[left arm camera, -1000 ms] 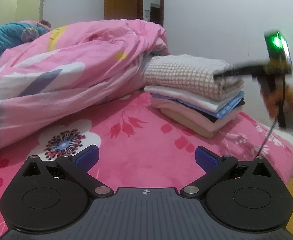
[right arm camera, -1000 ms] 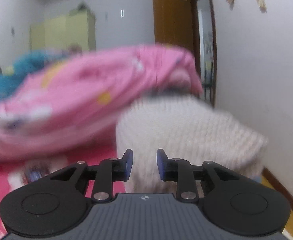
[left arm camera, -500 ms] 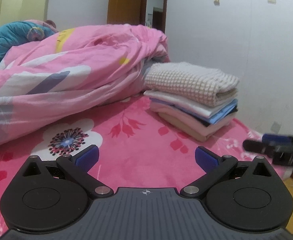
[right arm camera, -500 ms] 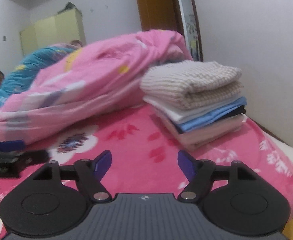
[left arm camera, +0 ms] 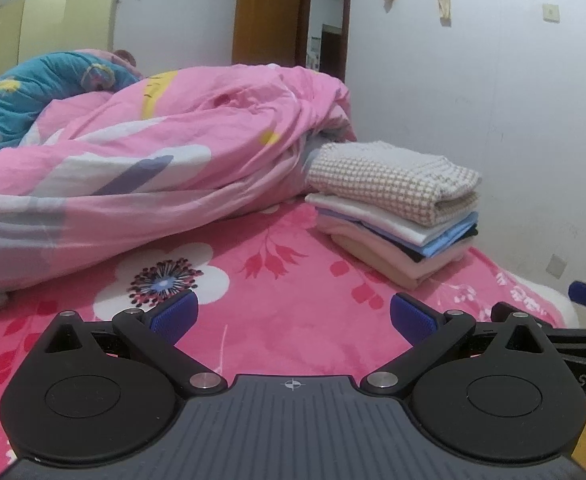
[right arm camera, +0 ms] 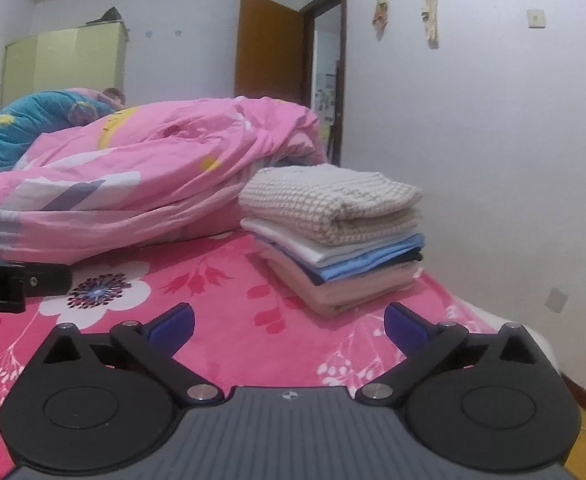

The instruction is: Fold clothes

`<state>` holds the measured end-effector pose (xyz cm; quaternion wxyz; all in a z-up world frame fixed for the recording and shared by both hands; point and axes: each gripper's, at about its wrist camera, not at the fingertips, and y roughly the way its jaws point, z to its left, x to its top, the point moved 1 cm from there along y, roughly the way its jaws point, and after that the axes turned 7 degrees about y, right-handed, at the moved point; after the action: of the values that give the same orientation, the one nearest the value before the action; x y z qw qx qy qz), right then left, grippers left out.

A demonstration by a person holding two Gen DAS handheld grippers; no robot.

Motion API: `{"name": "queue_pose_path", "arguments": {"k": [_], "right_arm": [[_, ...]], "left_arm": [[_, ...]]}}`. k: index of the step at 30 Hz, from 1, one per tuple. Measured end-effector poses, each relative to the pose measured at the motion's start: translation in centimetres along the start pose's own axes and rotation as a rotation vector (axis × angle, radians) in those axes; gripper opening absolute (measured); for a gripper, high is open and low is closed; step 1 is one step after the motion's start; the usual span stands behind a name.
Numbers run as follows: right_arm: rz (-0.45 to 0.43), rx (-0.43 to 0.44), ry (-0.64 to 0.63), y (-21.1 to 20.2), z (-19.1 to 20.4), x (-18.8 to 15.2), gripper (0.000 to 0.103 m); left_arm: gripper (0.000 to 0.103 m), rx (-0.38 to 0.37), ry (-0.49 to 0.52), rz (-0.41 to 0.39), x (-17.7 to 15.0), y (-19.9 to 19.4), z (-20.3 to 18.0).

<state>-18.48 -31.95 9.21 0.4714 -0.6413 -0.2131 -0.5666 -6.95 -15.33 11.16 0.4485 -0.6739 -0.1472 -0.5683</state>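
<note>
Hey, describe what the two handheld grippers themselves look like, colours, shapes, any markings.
The left gripper and the right gripper look alike: a grey ribbed body with a small crosshair mark, two round black discs, black linkage arms with silver pivot pins, and blue textured finger pads. Seen from the side, one bears partial white lettering. No sleeves are visible.

Seen from the right wrist, the pink floral bedsheet (right arm camera: 229,320) lies bare and open from 6 o'clock up to centre. The stack of folded clothes (right arm camera: 333,240) blocks the way at 1 o'clock, close to the wall (right arm camera: 493,160) at 3. The heaped pink quilt (right arm camera: 133,184) closes off 9 through 12, touching the stack. The left gripper's body (right arm camera: 13,284) juts in at 9 o'clock.
</note>
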Motion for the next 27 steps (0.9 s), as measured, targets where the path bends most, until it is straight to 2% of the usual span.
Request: {"name": "queue_pose_path", "arguments": {"k": [4,8,10,22,27], "right_arm": [[0.004,-0.021,0.022,-0.9,0.3,0.1,0.103],[0.019,-0.027,0.065,-1.5,0.1,0.3,0.103],[0.017,-0.037,0.083,-1.6,-0.1,0.4,0.103],[-0.008,-0.082,0.061,-2.5,0.6,0.7,0.103],[-0.004,-0.122,0.041,-2.4,1.2,0.4,0.103]], "left_arm": [[0.103,-0.009,-0.014,-0.005,0.2,-0.4,0.3],[0.103,-0.083,-0.041,0.034,0.4,-0.5,0.4],[0.103,-0.098,-0.055,0.055,0.4,-0.3,0.3],[0.103,-0.028,-0.013,0.040,0.2,-0.4,-0.6],[0.103,-0.007,0.035,0.023,0.2,-0.4,-1.4]]}}
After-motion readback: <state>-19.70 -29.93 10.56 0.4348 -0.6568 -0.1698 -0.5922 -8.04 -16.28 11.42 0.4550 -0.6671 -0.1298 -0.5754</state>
